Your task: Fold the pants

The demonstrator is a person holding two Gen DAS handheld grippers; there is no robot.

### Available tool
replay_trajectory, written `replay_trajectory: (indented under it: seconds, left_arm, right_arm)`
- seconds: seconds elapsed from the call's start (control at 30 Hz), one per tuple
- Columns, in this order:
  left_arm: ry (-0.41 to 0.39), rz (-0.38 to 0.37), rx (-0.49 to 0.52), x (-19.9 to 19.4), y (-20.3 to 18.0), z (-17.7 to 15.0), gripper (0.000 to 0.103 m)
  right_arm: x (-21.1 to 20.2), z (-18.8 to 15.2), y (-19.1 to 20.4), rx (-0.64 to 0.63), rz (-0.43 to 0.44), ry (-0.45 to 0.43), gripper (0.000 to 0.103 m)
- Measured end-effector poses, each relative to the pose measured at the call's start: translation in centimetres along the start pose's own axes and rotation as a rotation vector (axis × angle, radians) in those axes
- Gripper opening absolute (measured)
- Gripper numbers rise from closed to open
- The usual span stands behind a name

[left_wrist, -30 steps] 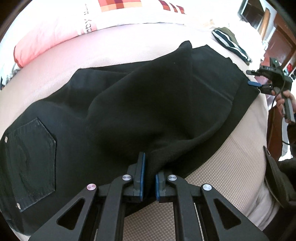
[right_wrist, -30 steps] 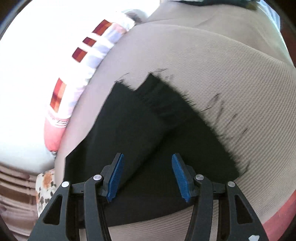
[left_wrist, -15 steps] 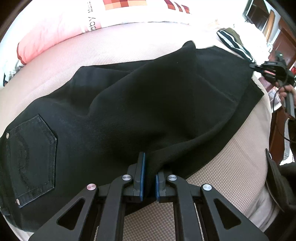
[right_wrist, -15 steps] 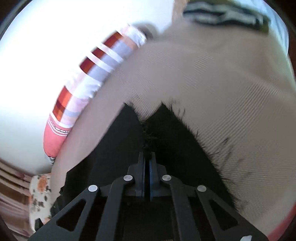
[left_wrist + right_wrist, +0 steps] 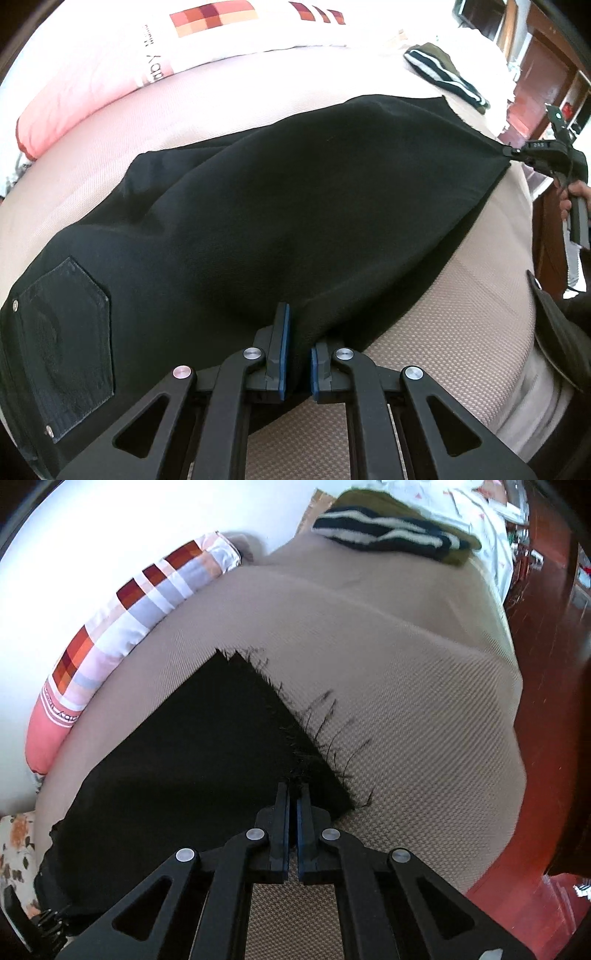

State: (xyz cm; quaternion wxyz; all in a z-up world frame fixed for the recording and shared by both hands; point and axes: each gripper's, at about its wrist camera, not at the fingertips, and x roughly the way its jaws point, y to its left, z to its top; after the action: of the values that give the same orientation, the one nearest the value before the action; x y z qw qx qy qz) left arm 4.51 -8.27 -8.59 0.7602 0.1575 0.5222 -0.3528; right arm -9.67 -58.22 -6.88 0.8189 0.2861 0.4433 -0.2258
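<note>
Black pants (image 5: 280, 206) lie spread across a beige bed, back pocket (image 5: 62, 343) at the left. My left gripper (image 5: 297, 334) is shut on the near edge of the pants at mid-leg. My right gripper (image 5: 293, 794) is shut on the frayed leg hem of the pants (image 5: 207, 746), and it also shows in the left wrist view (image 5: 517, 152) at the far right, pulling the cloth taut. The leg fabric is lifted slightly between the two grippers.
The beige mattress (image 5: 388, 672) has a pink and checked pillow (image 5: 147, 62) along its far side. A striped dark garment (image 5: 391, 535) lies at the far end. A wooden floor (image 5: 546, 635) runs beside the bed's right edge.
My right gripper closed on the frayed hem and pulled it outward and up. The leg, rumpled before, is now stretched taut. My left gripper kept its hold.
</note>
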Motion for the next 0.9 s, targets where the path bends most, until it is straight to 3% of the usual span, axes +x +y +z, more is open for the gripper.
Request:
replay_trajectory:
  seconds: [0.2, 0.4, 0.47, 0.57, 0.6, 0.63, 0.73, 0.8, 0.83, 0.9]
  left_arm:
    - [-0.001, 0.003, 0.062, 0.3, -0.9, -0.4, 0.010]
    - [0.014, -0.067, 0.006, 0.4, 0.4, -0.1, 0.014]
    - [0.032, -0.111, -0.053, 0.3, 1.1, 0.2, 0.020]
    - [0.048, -0.143, -0.102, -0.3, 1.6, 0.4, 0.049]
    - [0.037, -0.140, -0.102, -0.9, 1.6, 0.4, 0.059]
    - [0.026, -0.147, -0.097, -1.5, 1.6, 0.3, 0.062]
    - [-0.017, -0.182, -0.110, -3.7, 2.3, 0.5, 0.062]
    - [-0.089, -0.169, -0.161, -5.6, 4.0, 0.8, 0.062]
    - [-0.123, -0.153, -0.190, -6.3, 5.1, 0.8, 0.062]
    - [-0.199, -0.041, -0.276, -7.6, 8.0, 1.0, 0.063]
  right_arm:
    - [1.1, -0.7, -0.8, 0.004, -0.043, 0.017, 0.001]
    - [1.2, -0.4, -0.7, 0.019, -0.056, 0.030, 0.004]
    - [1.2, -0.2, -0.6, 0.021, -0.058, 0.058, 0.016]
    - [0.6, 0.0, -0.4, 0.019, -0.071, 0.073, 0.035]
    - [0.3, 0.1, -0.4, 0.017, -0.077, 0.076, 0.036]
    - [0.0, 0.2, -0.3, 0.014, -0.084, 0.076, 0.036]
    - [-1.3, 0.7, 0.5, -0.002, -0.111, 0.056, 0.036]
    - [-2.7, 1.5, 2.3, -0.051, -0.119, 0.016, 0.036]
    - [-3.1, 1.9, 3.3, -0.075, -0.105, 0.005, 0.036]
    - [-3.5, 2.8, 7.0, -0.158, -0.024, 0.008, 0.037]
